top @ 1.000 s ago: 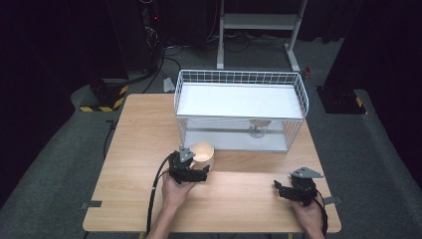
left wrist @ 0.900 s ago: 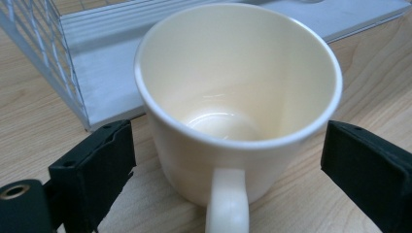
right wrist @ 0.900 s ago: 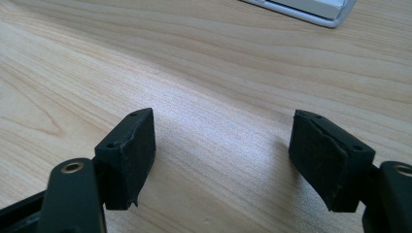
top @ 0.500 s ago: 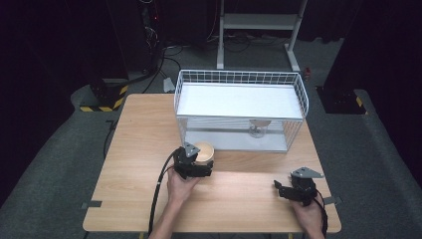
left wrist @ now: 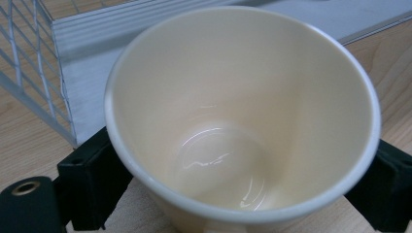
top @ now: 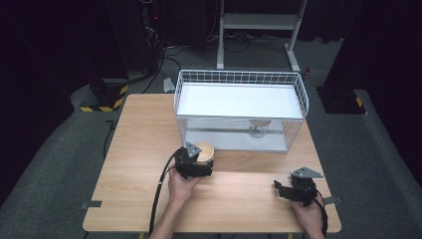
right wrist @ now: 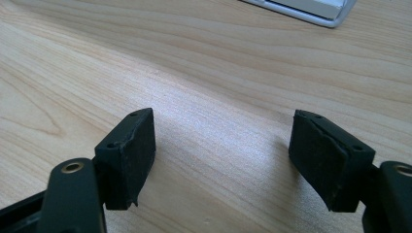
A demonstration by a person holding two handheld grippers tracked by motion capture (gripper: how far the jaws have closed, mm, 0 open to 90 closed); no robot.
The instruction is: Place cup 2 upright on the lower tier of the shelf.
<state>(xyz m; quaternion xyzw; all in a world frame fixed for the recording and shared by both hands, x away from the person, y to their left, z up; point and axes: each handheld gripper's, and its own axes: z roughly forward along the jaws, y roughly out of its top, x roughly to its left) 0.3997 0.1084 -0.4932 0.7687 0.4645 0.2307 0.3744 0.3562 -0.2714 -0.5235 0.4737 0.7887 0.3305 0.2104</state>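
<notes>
A cream cup (top: pixel 204 150) stands upright on the wooden table (top: pixel 139 149), just in front of the white wire basket (top: pixel 239 74). My left gripper (top: pixel 202 156) reaches it from the near side. In the left gripper view the empty cup (left wrist: pixel 233 121) spans the whole gap between the two black jaws. Its jaws have just been closing, and the pads (left wrist: pixel 92 179) now lie against the cup's sides. My right gripper (top: pixel 277 188) rests low over the table's near right part. Its jaws stand open (right wrist: pixel 221 155) over bare wood, with nothing between them.
The wire basket has a white floor and occupies the far half of the table. A small clear glass (top: pixel 258 128) stands inside it near its front wall. A metal stand (top: pixel 259 30) and cables lie on the dark floor beyond the table.
My left gripper has edged forward to the cup, so the jaws now flank it. The cup and the right gripper have stayed where they were.
</notes>
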